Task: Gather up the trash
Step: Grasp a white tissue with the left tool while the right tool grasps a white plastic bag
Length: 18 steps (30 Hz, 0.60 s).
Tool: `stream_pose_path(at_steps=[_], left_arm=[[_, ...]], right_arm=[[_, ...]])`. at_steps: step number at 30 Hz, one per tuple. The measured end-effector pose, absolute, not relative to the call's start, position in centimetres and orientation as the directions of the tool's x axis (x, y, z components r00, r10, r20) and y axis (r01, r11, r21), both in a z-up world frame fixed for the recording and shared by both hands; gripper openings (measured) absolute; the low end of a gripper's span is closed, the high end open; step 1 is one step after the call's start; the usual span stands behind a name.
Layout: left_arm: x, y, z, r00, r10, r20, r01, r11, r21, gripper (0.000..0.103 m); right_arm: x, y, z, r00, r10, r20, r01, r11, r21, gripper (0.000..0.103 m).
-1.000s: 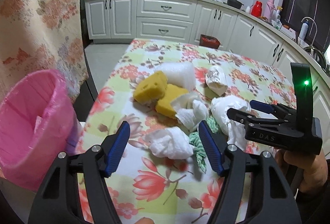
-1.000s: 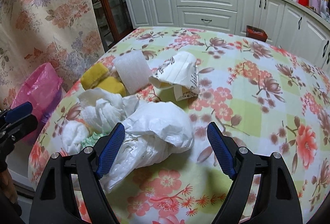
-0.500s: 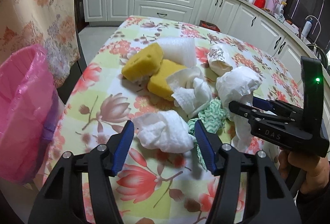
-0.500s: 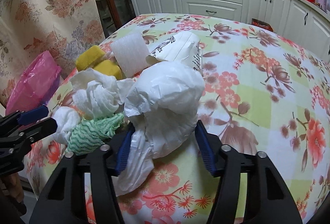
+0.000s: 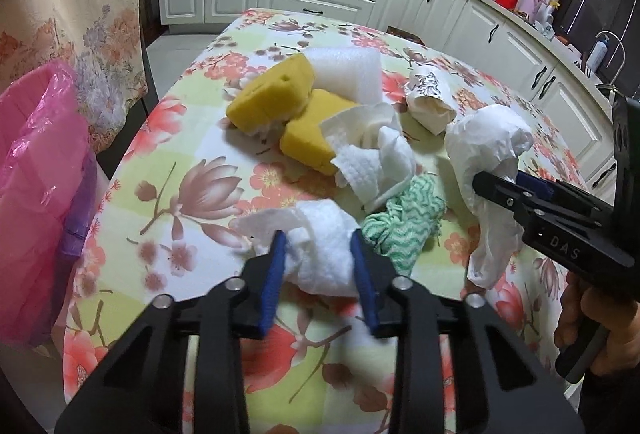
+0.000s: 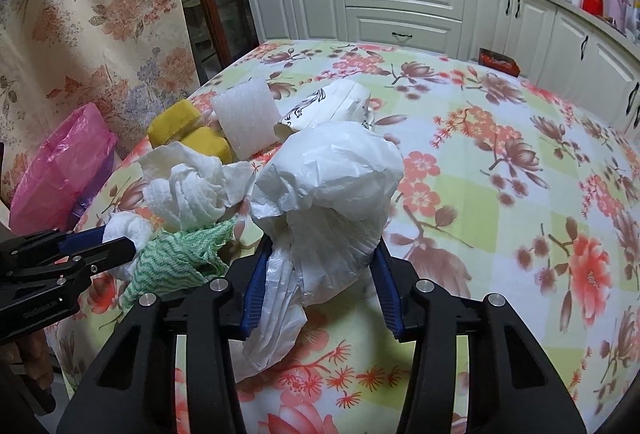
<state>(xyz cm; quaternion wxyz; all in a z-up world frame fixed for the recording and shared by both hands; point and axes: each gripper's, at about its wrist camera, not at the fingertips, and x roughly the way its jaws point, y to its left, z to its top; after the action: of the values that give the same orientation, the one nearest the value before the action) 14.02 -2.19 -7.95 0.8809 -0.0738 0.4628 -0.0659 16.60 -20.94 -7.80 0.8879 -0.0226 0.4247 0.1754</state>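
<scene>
At the table's left edge hangs the pink bin bag [image 5: 38, 194]. Your left gripper [image 5: 318, 266] is clenched around a crumpled paper towel [image 5: 324, 250] on the floral tablecloth [image 5: 192, 138], just beside the green cloth [image 5: 404, 218]. Rightward, your right gripper [image 6: 320, 286] clamps the white plastic bag [image 6: 332, 190].

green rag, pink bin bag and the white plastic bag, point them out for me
green rag [image 5: 404, 224], left wrist view, on the middle of its bunched folds
pink bin bag [image 5: 38, 170], left wrist view, on its near side
white plastic bag [image 6: 332, 190], right wrist view, on its bulging top
</scene>
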Motion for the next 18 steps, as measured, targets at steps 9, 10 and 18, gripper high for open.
stream_pose_path(at_steps=[9,10,18], left_arm=[[13.4,-1.6,-6.0,0.606,-0.168,-0.777,0.044,0.983,-0.178,0.026],[13.3,-1.5,-5.6,0.614,-0.166,-0.771,0.044,0.983,-0.176,0.026],[12.3,-0.7,-2.5,0.674,-0.156,-0.722,0.047,0.985,-0.169,0.026]], right_arm=[[15.8,-20.9,-5.7,0.613,0.294,-0.733,-0.332,0.938,0.098,0.045],[15.7,-20.9,-5.3,0.618,0.294,-0.729,-0.333,0.938,0.096,0.045],[14.7,-20.5,-3.1,0.647,0.299,-0.701,-0.342,0.936,0.084,0.045]])
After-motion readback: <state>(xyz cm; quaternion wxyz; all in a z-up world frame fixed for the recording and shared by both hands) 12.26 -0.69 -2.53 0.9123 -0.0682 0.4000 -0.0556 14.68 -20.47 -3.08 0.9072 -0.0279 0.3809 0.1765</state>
